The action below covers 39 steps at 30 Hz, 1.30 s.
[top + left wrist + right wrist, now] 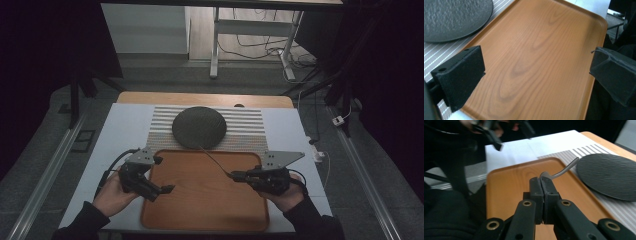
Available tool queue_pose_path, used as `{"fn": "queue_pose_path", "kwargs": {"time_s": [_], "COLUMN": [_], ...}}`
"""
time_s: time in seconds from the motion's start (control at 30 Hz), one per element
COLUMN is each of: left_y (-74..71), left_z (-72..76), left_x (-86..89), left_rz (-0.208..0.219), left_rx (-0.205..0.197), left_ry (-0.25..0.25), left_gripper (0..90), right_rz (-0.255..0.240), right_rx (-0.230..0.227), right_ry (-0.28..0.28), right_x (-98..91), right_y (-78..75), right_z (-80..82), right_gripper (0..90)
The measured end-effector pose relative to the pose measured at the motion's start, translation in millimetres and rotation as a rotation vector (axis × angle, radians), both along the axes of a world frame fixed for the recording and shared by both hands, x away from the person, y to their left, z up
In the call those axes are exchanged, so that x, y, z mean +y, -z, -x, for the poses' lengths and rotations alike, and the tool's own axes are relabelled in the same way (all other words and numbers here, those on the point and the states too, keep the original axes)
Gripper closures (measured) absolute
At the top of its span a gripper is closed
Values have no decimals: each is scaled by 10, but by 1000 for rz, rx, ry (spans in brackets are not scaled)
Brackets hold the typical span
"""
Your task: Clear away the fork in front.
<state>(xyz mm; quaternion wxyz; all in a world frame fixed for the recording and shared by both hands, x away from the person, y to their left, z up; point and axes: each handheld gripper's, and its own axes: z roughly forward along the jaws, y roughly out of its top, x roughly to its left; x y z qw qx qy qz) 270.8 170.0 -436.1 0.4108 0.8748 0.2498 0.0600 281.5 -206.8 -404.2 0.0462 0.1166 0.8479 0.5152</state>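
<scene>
Jaws pressed together, the right gripper [541, 181] pinches the end of a thin metal utensil [564, 168], its slim handle running up and away from the fingertips toward one o'clock in the right gripper view, where the far end hangs over the edge of a dark round plate [610, 178]; which kind of utensil it is cannot be told, as the gripped end is hidden between the pads. In the high view the same utensil [216, 161] lies along a line from four o'clock to ten o'clock, above the far right part of a wooden tray [205, 210], which has nothing lying in it. The left gripper [536, 75], jaws spread wide and holding nothing, hovers over the tray's near left side. The plate [199, 127], bare, sits on a striped placemat [245, 131] at twelve o'clock from the tray, on a white table [122, 127].
</scene>
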Motion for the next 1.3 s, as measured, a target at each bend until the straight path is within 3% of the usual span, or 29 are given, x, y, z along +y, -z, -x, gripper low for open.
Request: {"fn": "queue_pose_path", "kwargs": {"time_s": [0.23,0.33,0.53,0.63,0.7,0.73,0.83,1.03,1.1,1.3], "left_y": [2,8,-5,-40,-48,-54,-57,-70,-70,-82], "left_z": [-96,-145,-185,-184,-184,-181,-174,-160,-153,-122], "left_x": [-153,-229,-412,-521,-542,-579,-614,-621,-625,-644], "left_rz": [-26,-56,-102,-134,-143,-164,-192,-204,-204,-232], "left_rx": [-34,-50,-96,-140,-147,-155,-161,-176,-177,-191], "left_ry": [83,130,221,285,302,343,396,464,464,536], "left_gripper": [0,2,54,126,192,224,326,519,568,700], "right_rz": [-29,-39,-24,-14,-9,-8,-6,4,11,18], "right_rx": [45,63,69,70,69,72,75,76,79,75], "right_ry": [-78,-120,-189,-218,-233,-241,-257,-285,-298,-318], "right_x": [22,49,121,154,168,173,183,199,204,214], "right_y": [17,18,18,16,14,13,10,4,1,-1], "right_z": [136,176,222,241,250,254,261,263,262,262], "right_gripper": [891,891,891,891,891,891,891,891,891,890]}}
